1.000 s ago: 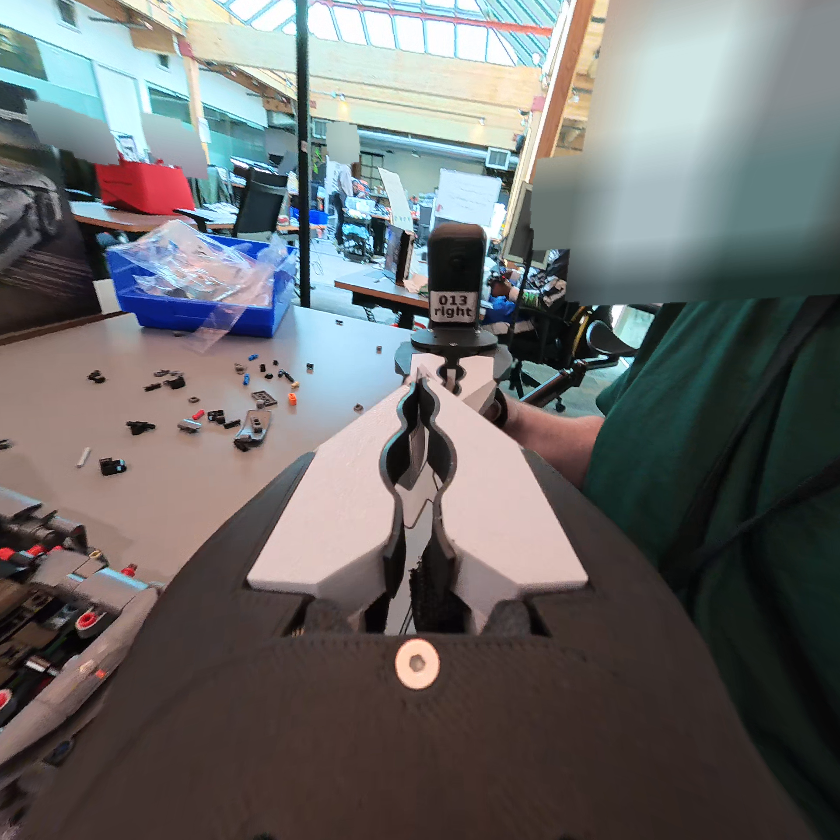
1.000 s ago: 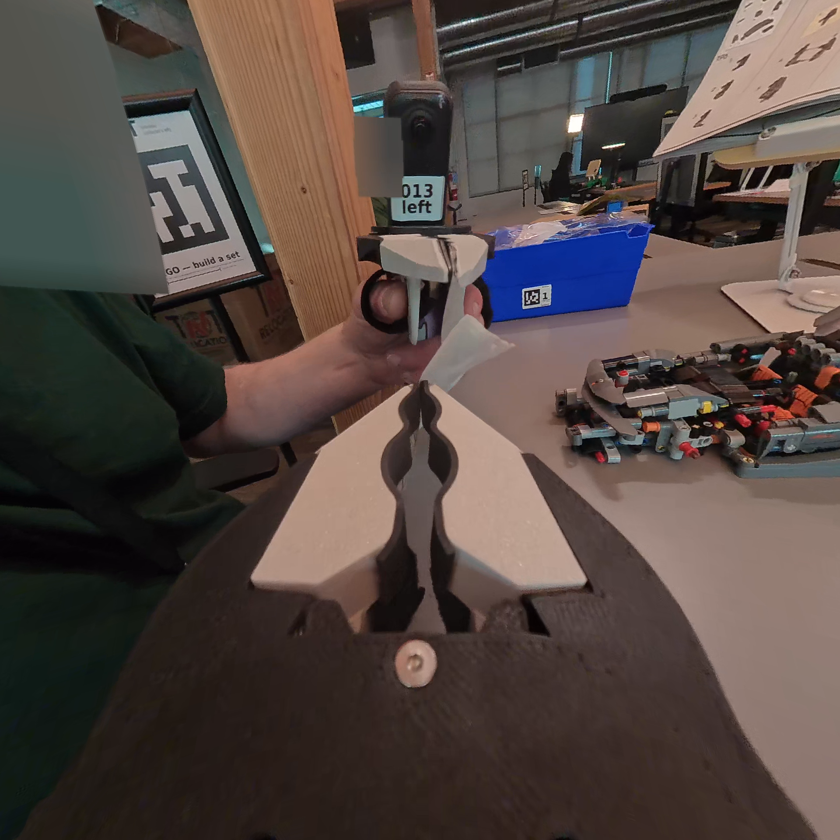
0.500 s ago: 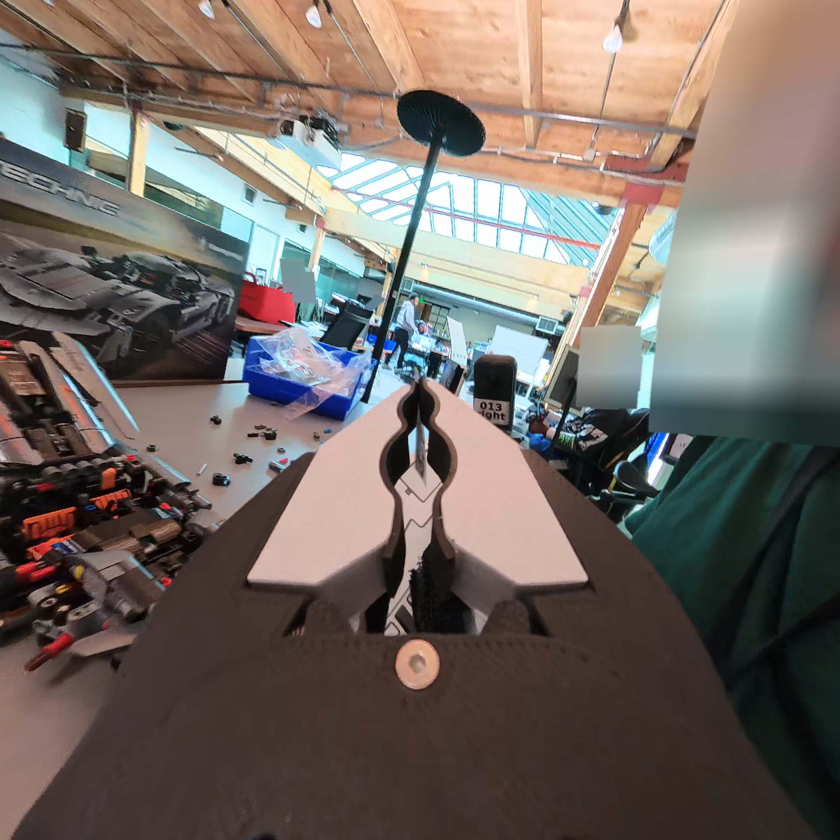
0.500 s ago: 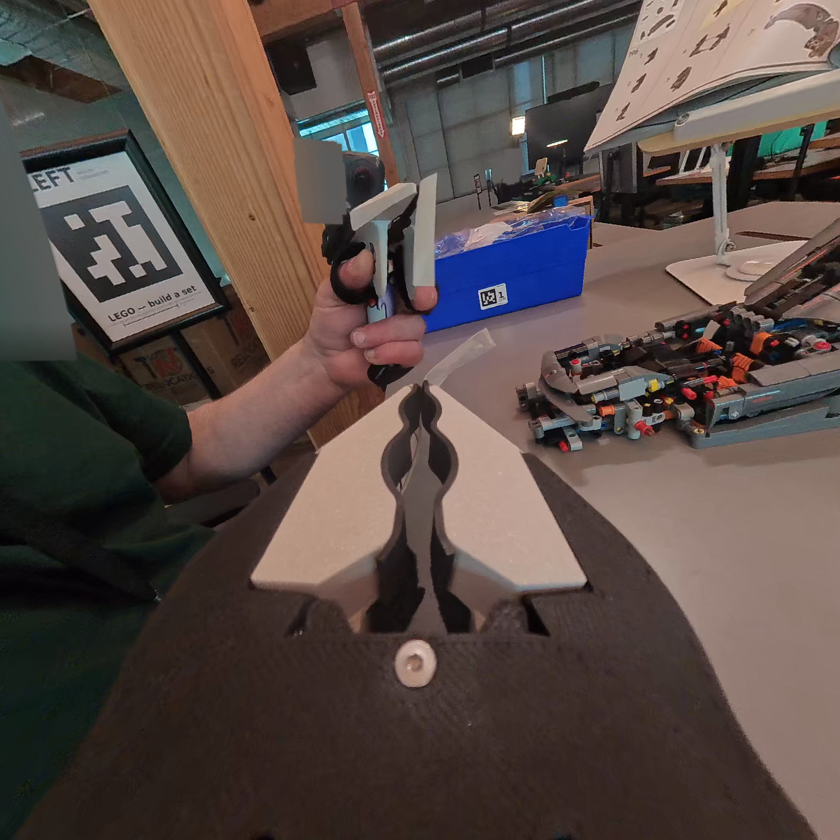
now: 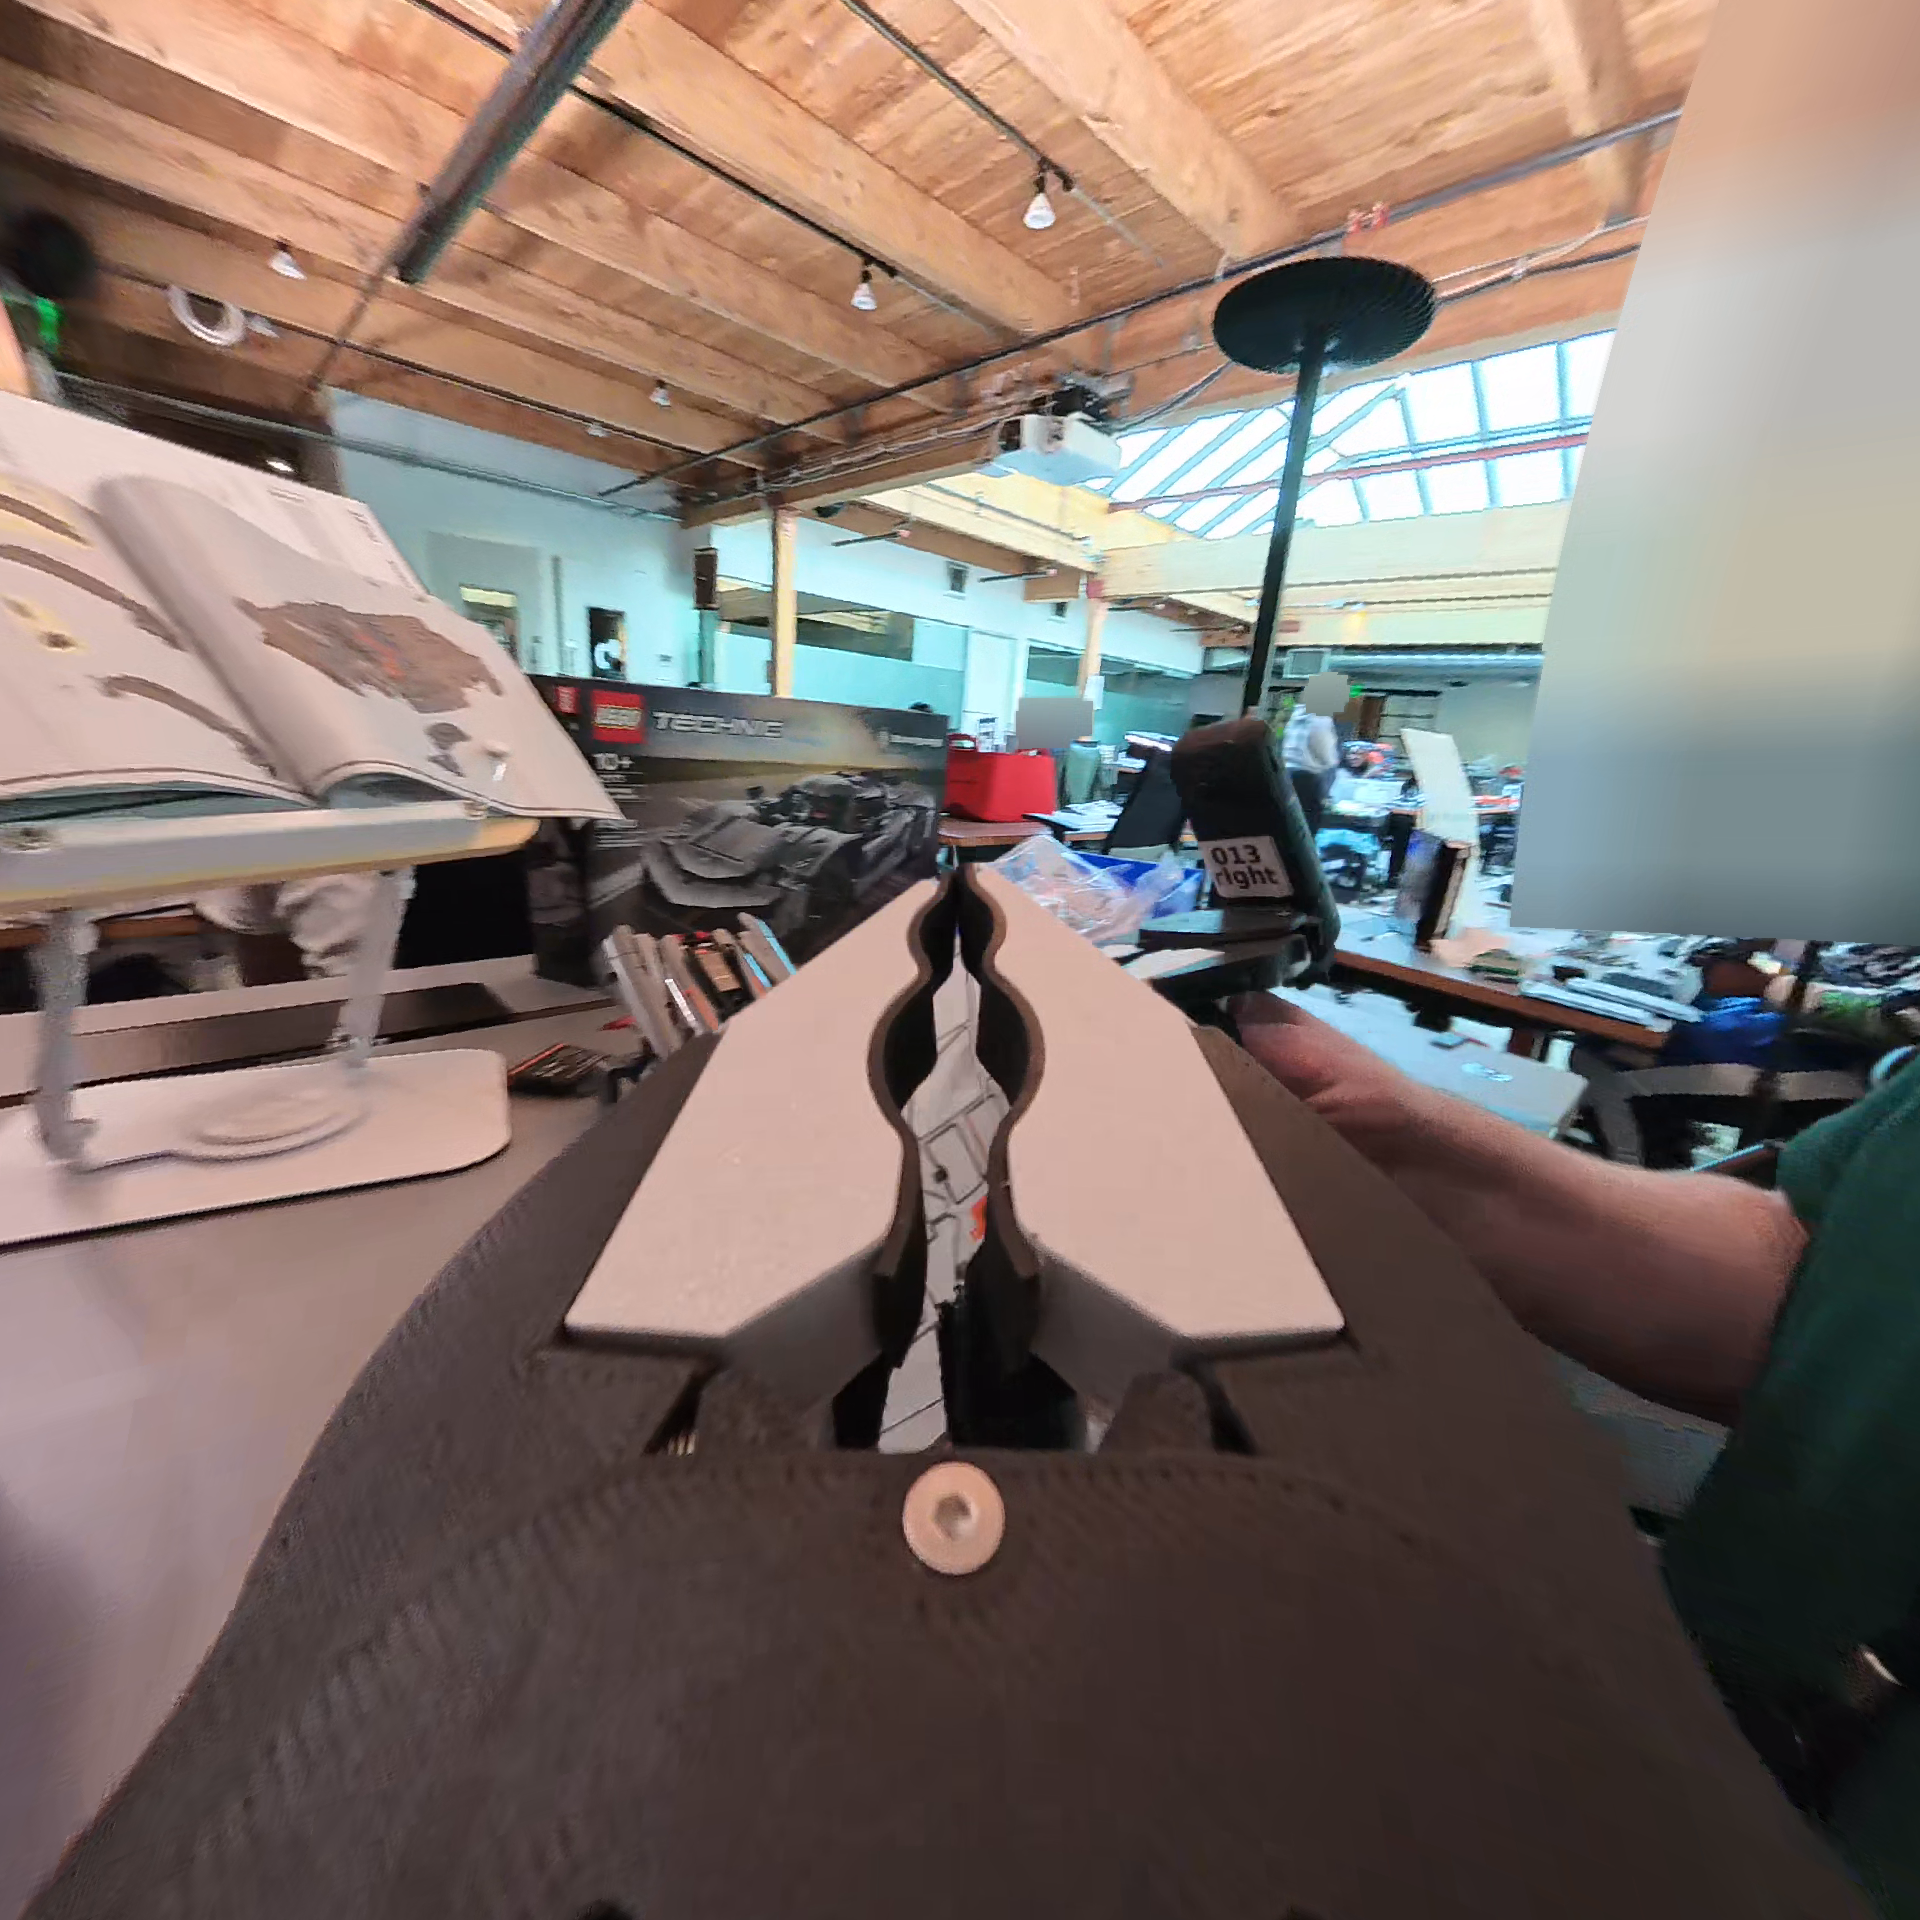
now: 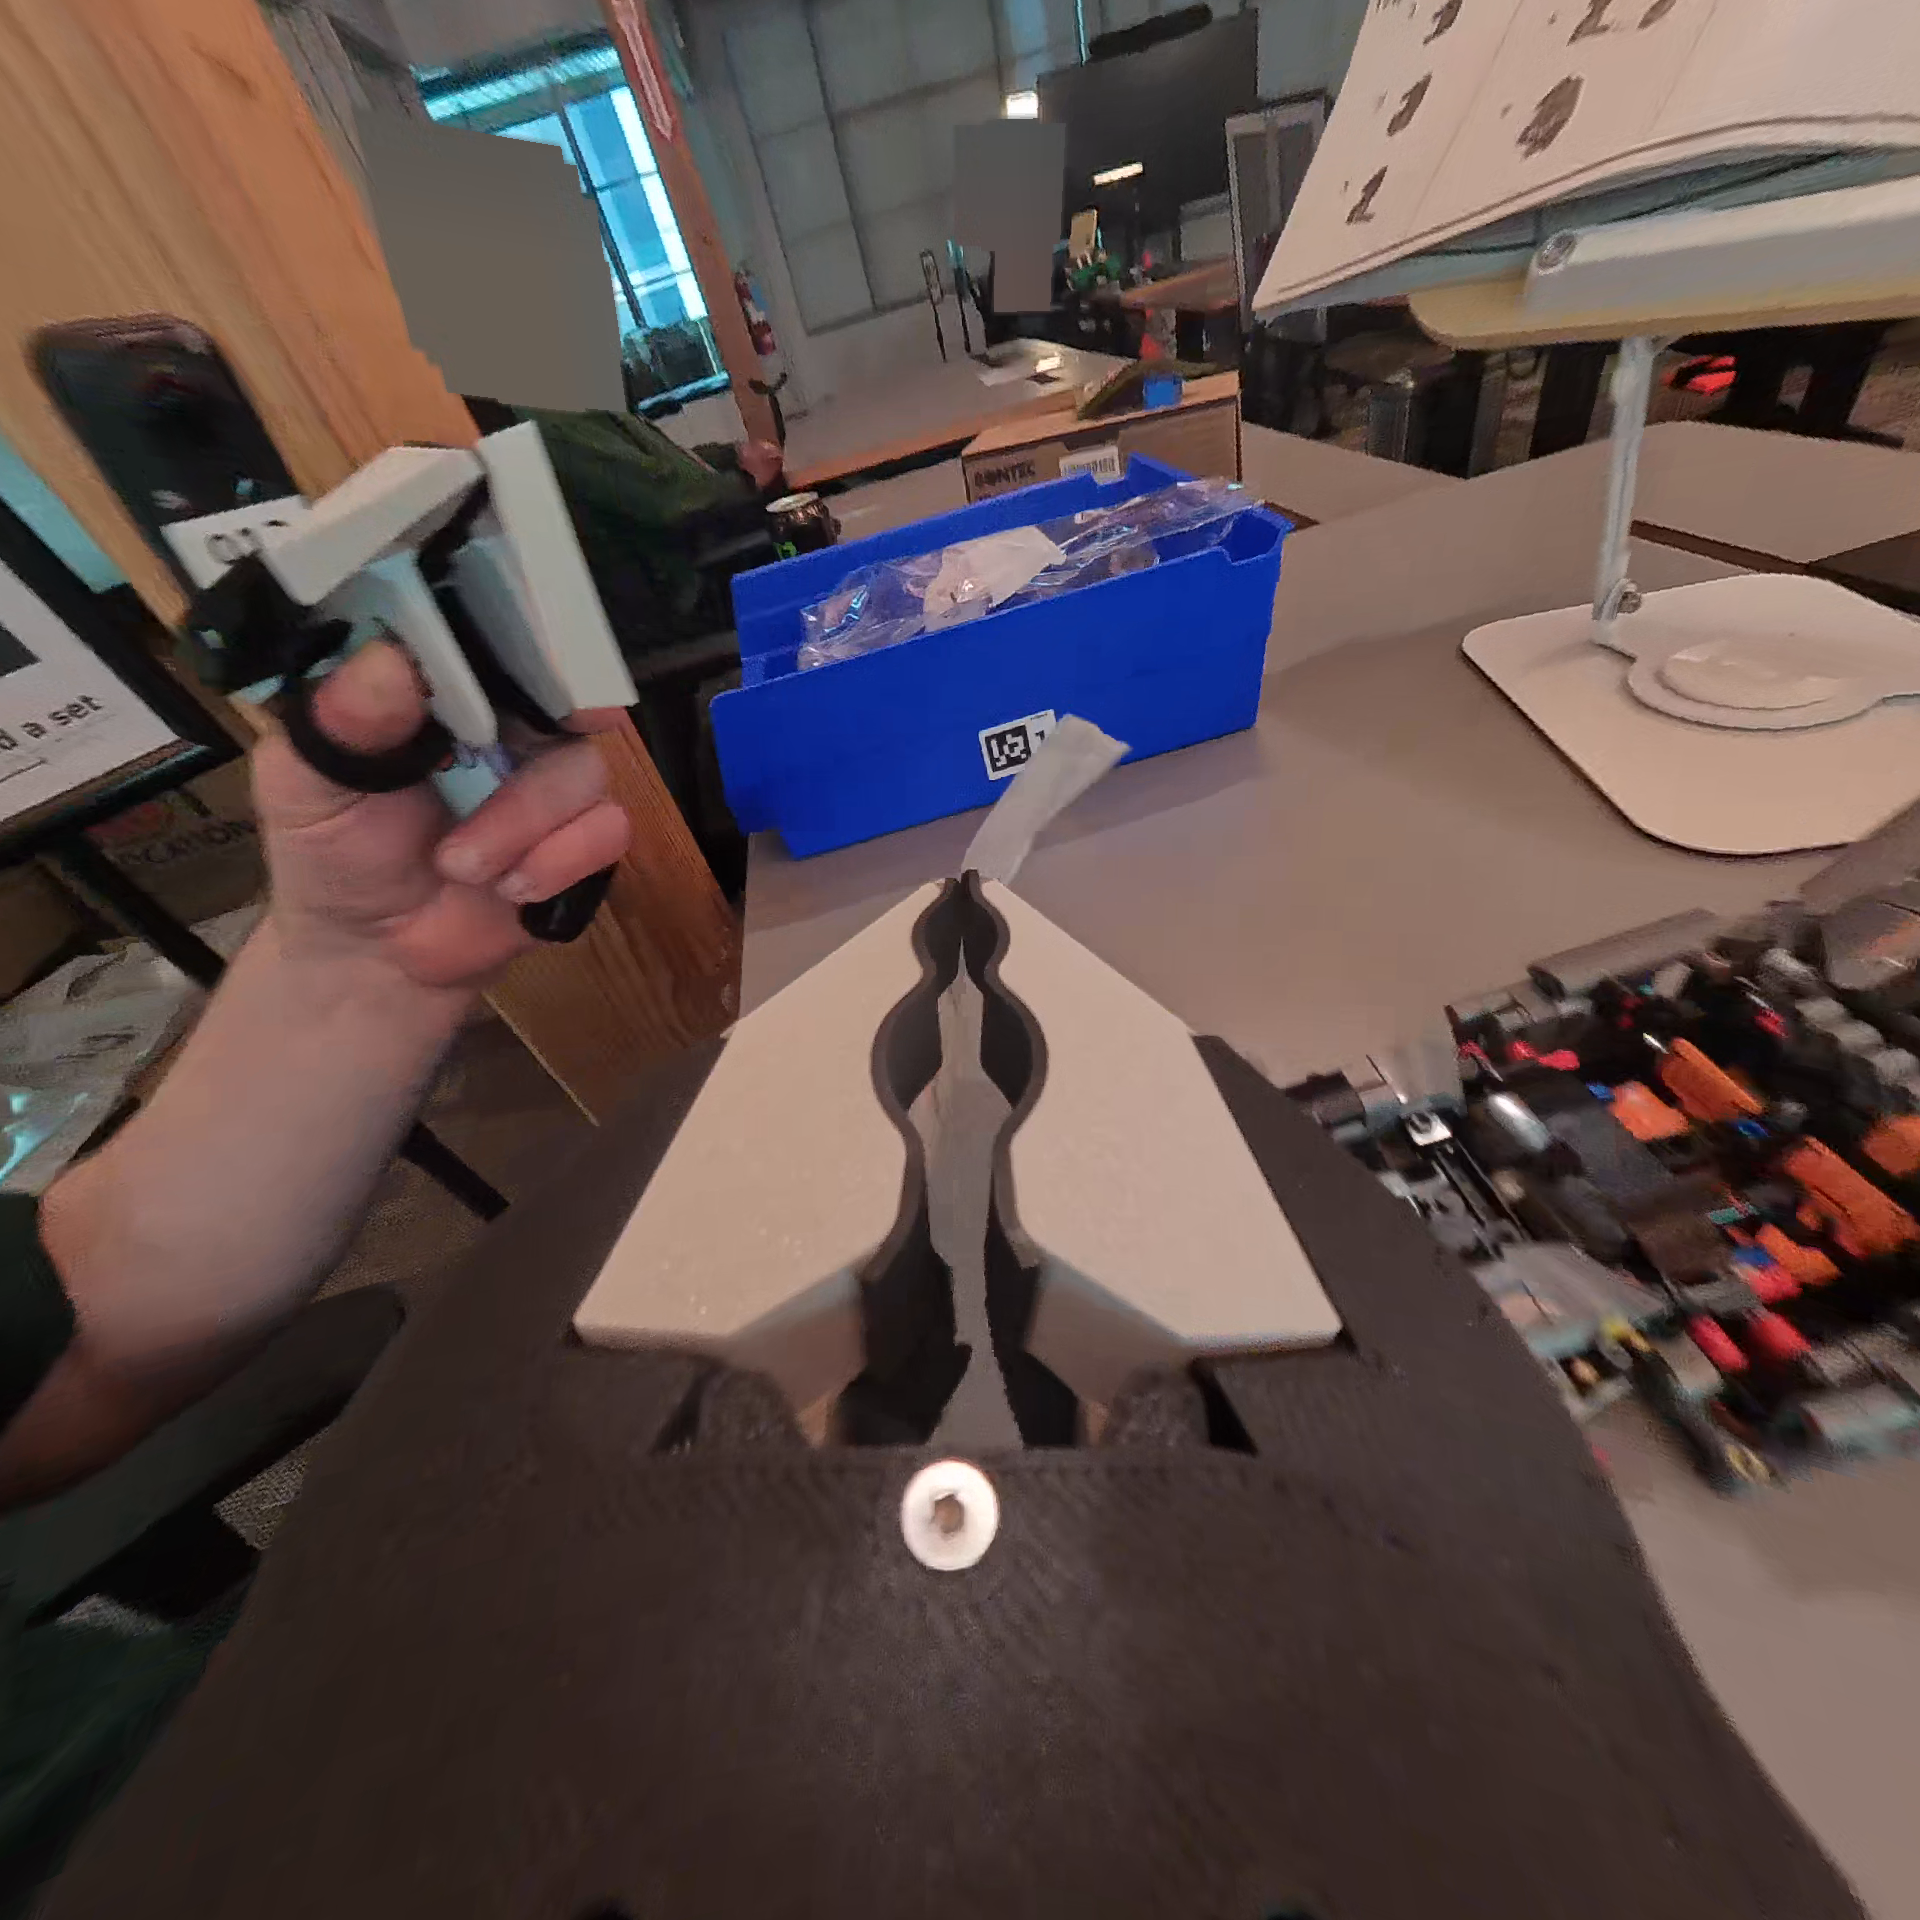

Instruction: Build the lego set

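My left gripper point(image 5: 958, 883) is shut on a thin white sheet point(image 5: 951, 1138) with dark lines and an orange mark, seen between its fingers. My right gripper point(image 6: 961, 896) is shut on a pale grey strip point(image 6: 1044, 784) that sticks out past its tips above the table. The left gripper also shows in the right wrist view point(image 6: 488, 623), raised in a hand at the left, well apart from the right one. The partly built dark Lego car point(image 6: 1662, 1174) lies blurred on the grey table point(image 6: 1351, 914) to the right.
A blue bin point(image 6: 997, 665) with plastic bags stands at the table's far edge. An open instruction book point(image 5: 239, 675) rests on a white stand point(image 6: 1714, 707). The Lego box point(image 5: 748, 800) stands behind. A wooden pillar point(image 6: 208, 260) is at the left. Left tips to right tips: about 12 cm.
The two grippers were tip to tip on the paper; they have drawn apart. The left swung up and leftward with the sheet; the right kept the strip and turned toward the bin and car.
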A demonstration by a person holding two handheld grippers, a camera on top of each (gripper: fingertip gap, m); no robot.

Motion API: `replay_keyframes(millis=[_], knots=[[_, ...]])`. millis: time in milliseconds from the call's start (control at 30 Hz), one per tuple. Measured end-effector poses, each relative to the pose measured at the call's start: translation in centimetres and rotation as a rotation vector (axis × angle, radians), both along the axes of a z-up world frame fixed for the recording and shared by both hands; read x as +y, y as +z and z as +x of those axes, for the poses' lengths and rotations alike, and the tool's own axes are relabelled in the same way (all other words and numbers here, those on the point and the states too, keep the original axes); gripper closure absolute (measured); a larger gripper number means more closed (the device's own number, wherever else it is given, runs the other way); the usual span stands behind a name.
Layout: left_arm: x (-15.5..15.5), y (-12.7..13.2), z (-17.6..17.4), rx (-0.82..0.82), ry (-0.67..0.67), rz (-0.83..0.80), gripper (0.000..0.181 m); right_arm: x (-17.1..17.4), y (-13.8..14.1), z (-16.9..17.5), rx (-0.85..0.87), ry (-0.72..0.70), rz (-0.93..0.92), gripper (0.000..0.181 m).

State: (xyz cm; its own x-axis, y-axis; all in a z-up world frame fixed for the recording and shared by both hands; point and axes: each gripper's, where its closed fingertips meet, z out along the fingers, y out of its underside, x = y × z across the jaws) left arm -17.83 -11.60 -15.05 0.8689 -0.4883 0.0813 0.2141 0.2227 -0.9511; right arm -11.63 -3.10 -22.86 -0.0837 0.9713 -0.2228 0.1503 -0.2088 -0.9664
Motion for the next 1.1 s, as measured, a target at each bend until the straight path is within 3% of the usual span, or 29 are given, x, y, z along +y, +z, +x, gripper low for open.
replay_keyframes(millis=[167,333,433,600,733,833,933,1100], knots=[[-1.1,-1.6,-1.6,0.027,0.065,-0.029,0.181,0.8,-3.1,-6.9,-0.160,-0.051,0.061,0.181],[-1.0,-3.5,-2.2,0.048,0.091,-0.059,0.181,2.9,-6.3,-10.2,-0.308,-0.147,0.165,0.181],[-0.6,-4.2,-2.1,0.084,0.113,-0.072,0.181,3.6,-7.3,-10.7,-0.367,-0.164,0.118,0.161],[0.2,-4.8,-1.5,0.178,0.168,-0.073,0.181,4.6,-6.3,-9.2,-0.356,-0.196,0.152,0.141],[1.2,-4.8,-0.5,0.329,0.253,-0.060,0.181,4.7,-4.5,-7.1,-0.314,-0.185,0.171,0.141],[1.9,-4.3,0.8,0.482,0.351,-0.019,0.181,3.8,-2.7,-4.9,-0.263,-0.140,0.139,0.158],[2.9,-3.6,2.5,0.720,0.501,0.052,0.181,1.7,-0.7,-2.2,-0.163,-0.027,-0.030,0.157],[5.1,-3.4,7.0,1.060,0.619,0.187,0.181,-0.5,1.6,2.1,0.010,0.129,-0.347,0.161]])
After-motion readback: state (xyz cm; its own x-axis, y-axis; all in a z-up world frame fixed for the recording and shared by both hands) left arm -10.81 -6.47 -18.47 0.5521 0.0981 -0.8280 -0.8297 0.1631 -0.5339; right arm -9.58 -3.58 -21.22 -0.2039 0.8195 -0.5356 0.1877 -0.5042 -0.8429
